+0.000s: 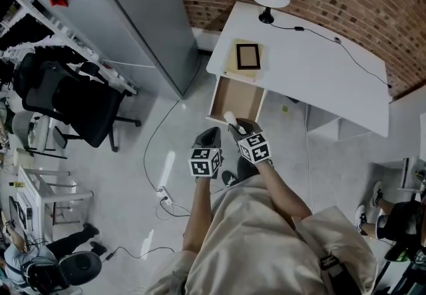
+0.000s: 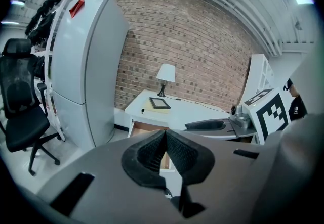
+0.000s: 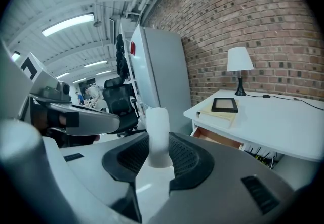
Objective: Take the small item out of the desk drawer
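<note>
**Small white cylinder (image 1: 229, 118) held outside the open drawer (image 1: 236, 97)**

Head view: the right gripper (image 1: 234, 127) carries the cylinder just in front of the drawer under the white counter (image 1: 319, 67). The left gripper (image 1: 210, 135) hangs beside it.

Left gripper view: its jaws are pressed together, with nothing between them.

Right gripper view: the jaws pinch the upright cylinder near its lower end. With so low a hold on a smooth piece, a wrist roll could probably tip it out onto the floor.

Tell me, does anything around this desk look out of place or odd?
Only the desk drawer: it stands pulled open, and its wooden bottom looks bare. The small white cylinder is clamped upright in the right gripper, just in front of the drawer. Nothing looks spilled or broken.
</note>
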Demonstrator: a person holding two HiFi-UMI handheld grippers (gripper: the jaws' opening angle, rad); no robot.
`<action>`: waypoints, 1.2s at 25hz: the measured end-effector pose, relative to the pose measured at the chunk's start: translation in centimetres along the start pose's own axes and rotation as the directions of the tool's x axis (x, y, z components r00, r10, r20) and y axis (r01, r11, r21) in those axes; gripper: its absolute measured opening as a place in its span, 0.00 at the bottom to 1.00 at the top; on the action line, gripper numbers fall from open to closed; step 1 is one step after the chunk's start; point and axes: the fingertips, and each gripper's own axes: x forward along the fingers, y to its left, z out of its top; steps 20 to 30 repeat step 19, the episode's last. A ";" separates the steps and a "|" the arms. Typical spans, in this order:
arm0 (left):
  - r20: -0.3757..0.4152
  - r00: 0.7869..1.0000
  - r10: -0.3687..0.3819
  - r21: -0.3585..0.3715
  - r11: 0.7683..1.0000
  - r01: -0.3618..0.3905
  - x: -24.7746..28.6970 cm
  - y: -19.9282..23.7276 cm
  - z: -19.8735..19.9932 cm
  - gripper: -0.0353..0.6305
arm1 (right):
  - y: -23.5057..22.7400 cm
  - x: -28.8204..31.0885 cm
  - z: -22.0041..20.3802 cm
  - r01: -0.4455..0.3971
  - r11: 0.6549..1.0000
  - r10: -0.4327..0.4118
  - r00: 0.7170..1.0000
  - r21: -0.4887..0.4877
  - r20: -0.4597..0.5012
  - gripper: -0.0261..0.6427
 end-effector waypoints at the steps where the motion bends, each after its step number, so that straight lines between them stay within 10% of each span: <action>1: -0.002 1.000 -0.001 0.002 1.000 0.001 0.0 -0.1 -0.1 0.08 | -0.2 -0.1 0.0 0.004 1.000 -0.004 1.000 0.001 0.001 0.26; 30: -0.013 1.000 0.004 0.011 1.000 -0.004 0.7 -1.1 -0.4 0.08 | -1.3 -1.0 -0.4 0.005 1.000 -0.005 1.000 -0.001 0.001 0.26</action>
